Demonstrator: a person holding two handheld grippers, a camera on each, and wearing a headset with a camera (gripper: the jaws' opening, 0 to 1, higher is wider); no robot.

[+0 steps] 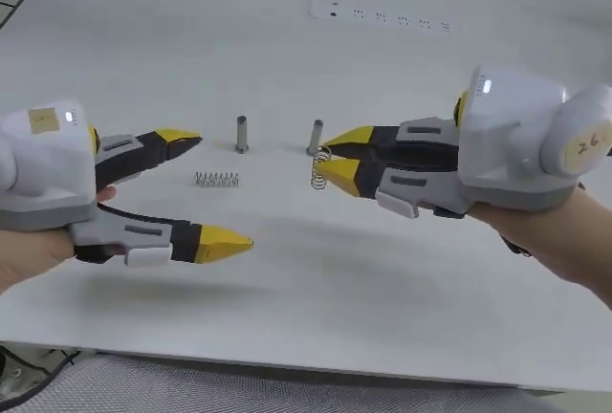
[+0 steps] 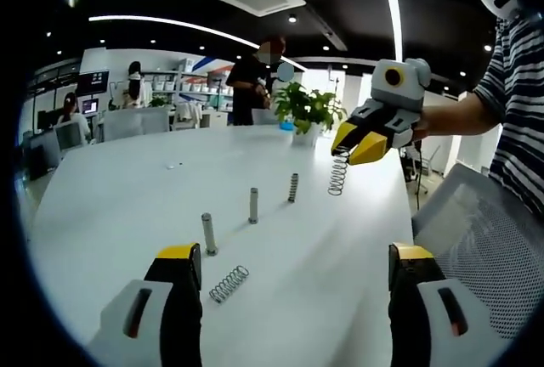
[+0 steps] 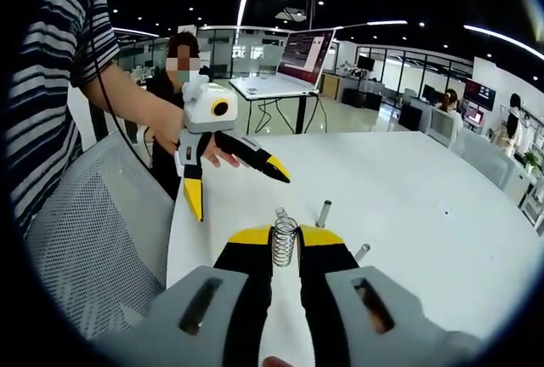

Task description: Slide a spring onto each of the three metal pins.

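Observation:
Two bare metal pins (image 1: 242, 134) (image 1: 316, 138) stand upright on the white table (image 1: 306, 270). My right gripper (image 1: 339, 157) is shut on a spring (image 1: 319, 170), which hangs beside the right-hand pin; the spring (image 3: 284, 244) stands upright between the jaws. A loose spring (image 1: 217, 179) lies in front of the pins. My left gripper (image 1: 206, 188) hovers open around it, holding nothing. In the left gripper view the loose spring (image 2: 229, 284) lies between the jaws, and beyond two bare pins (image 2: 207, 233) (image 2: 253, 205) a third pin (image 2: 292, 187) carries a spring.
A white power strip (image 1: 382, 16) lies at the far side of the table. The table's front edge runs just below my grippers, with a mesh chair (image 3: 93, 231) beside it. A potted plant (image 2: 310, 108) and people stand beyond the table.

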